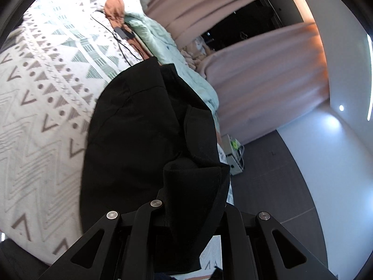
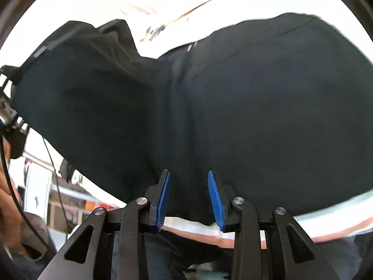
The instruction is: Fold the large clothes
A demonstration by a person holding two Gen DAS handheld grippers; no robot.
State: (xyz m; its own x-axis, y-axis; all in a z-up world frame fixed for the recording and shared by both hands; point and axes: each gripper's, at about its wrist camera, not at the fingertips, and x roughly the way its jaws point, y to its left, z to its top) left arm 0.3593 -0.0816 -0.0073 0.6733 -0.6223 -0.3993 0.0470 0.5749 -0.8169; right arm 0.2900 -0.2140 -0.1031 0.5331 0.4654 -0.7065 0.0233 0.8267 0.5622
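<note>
A large black garment [image 1: 139, 121] lies on the patterned bedspread [image 1: 46, 81], near the bed's right edge. My left gripper [image 1: 191, 186] is shut on a bunched edge of it, and the cloth drapes over both fingers and hides the tips. In the right wrist view the same black garment [image 2: 256, 105] fills the middle, one corner lifted toward the left, where the other gripper's body [image 2: 9, 116] shows. My right gripper [image 2: 188, 186] hovers over the near hem. Its blue pads [image 2: 215, 196] stand apart with black cloth in the gap, and I see no pressing.
A mint blanket [image 1: 163, 42], an orange cloth [image 1: 114, 2] and a black cable with a small device [image 1: 123, 32] lie further up the bed. Pink curtains [image 1: 268, 74] and dark floor [image 1: 279, 175] are to the right, with a white box [image 1: 233, 161] beside the bed. A person's hand [image 2: 9, 200] is at the left edge.
</note>
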